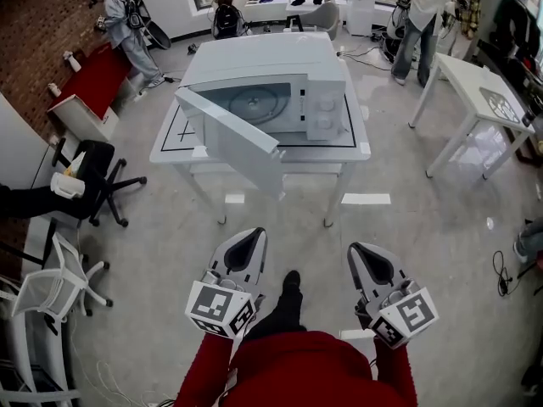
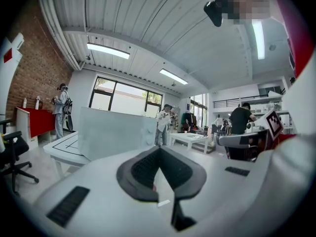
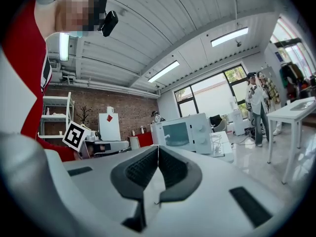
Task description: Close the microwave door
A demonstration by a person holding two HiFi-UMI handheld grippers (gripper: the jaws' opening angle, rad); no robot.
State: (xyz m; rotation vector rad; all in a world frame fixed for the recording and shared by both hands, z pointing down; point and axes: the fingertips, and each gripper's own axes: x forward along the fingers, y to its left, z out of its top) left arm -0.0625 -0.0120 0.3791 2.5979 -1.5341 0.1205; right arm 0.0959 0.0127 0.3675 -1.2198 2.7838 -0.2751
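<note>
The microwave point(image 1: 280, 83) sits on a white table point(image 1: 363, 147) well ahead of both your grippers, across a stretch of bare floor. Its door point(image 1: 233, 138) stands wide open. The hinge lies ahead and to the left of your left gripper point(image 1: 249, 236), and the free edge swings out toward you past the table's front rim. Behind the door the cavity and its turntable are exposed. The control panel lies more in line with your right gripper point(image 1: 360, 251).

In the left gripper view, the door's pale outer face point(image 2: 111, 132) stands just above and left of the tips. In the right gripper view, the microwave point(image 3: 180, 132) shows front-on, above the tips and a little to their right.

You hold both grippers low, close to your body, and neither touches anything. The left gripper's jaws are pressed together with nothing between them, and so are the right's.

By my reading, none of the task is done yet. You have to close the distance, meet the door's outer face near its free edge, and push it round until it latches. The left gripper looks better placed for that push, since the outer face is turned toward its side. Shut jaws should serve well as a blunt pusher.

Farther out, a black office chair point(image 1: 102, 176) and a white chair point(image 1: 59, 274) stand off to the left of the left gripper. A second white table point(image 1: 475, 91) stands ahead and to the right of the right gripper. Several people stand at the far side of the room, well beyond the microwave.
</note>
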